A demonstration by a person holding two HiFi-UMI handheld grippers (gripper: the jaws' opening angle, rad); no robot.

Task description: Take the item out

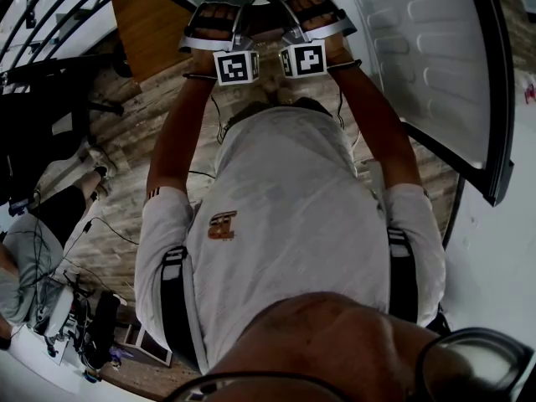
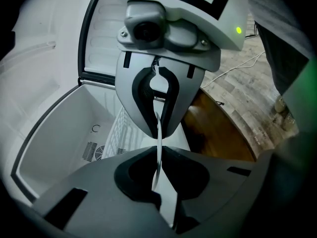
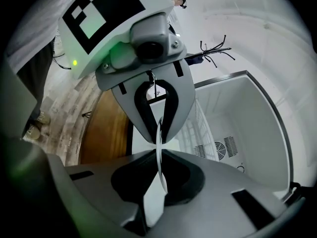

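Head view: nearest the camera, at the bottom of the frame, are the person's shoulder and grey shirt [image 1: 285, 216]. Both bare arms reach toward the top centre of the picture. There each hand carries a gripper behind its marker cube, the left cube [image 1: 237, 66] just beside the right cube [image 1: 302, 59].

Left gripper view: the left gripper [image 2: 158, 142] is clenched on a thin white wire that runs upright between its jaws at centre frame. Right gripper view: the right gripper [image 3: 159, 142] is clenched the same way on a thin white wire at the centre of its frame. Just behind both sets of jaws is the lattice of the white wire basket [image 2: 115, 130], held between the two grippers above the open well of a white chest freezer [image 2: 54, 148].

A round vent grille [image 2: 96, 151] sits low on the freezer's inner wall, at lower left in the left gripper view and at right in the right gripper view. The freezer's ribbed lid [image 1: 419, 65] stands open at the upper right of the head view.

A brown wooden panel [image 1: 146, 23] is at upper left, beside the pale plank floor [image 1: 126, 141] strewn with cables. Farther off, at the left edge, is a second person in a grey top [image 1: 29, 258].
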